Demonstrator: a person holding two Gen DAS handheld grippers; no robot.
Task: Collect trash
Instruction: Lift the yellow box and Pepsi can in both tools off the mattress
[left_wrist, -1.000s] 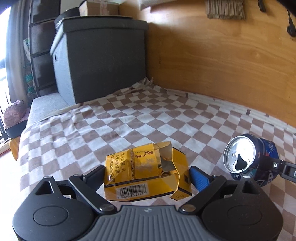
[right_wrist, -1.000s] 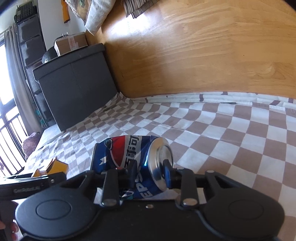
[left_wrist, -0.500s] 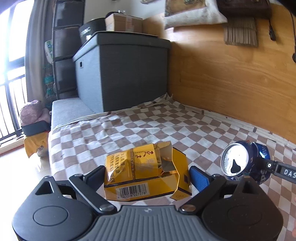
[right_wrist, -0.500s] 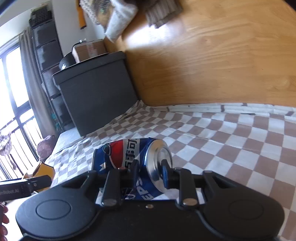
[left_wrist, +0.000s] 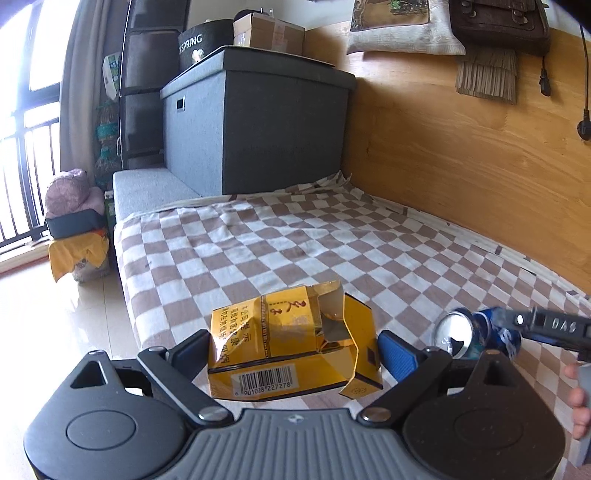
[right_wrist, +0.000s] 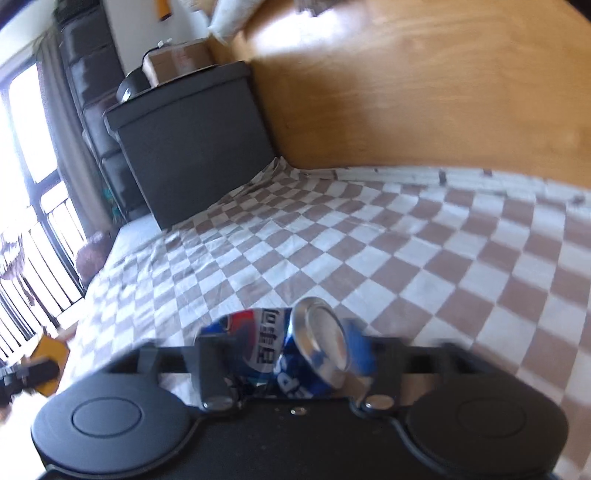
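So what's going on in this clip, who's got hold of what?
A person is collecting trash off a checkered bedcover with two tools. The left hand-held gripper holds a crumpled yellow cigarette pack between its blue pads. The right hand-held gripper has just been opening its jaws, and the crushed blue soda can sits loose between them, apparently being let go. No bin is in view.

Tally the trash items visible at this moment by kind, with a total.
Yellow cardboard packs: 1
Crushed blue soda cans: 1
Total: 2
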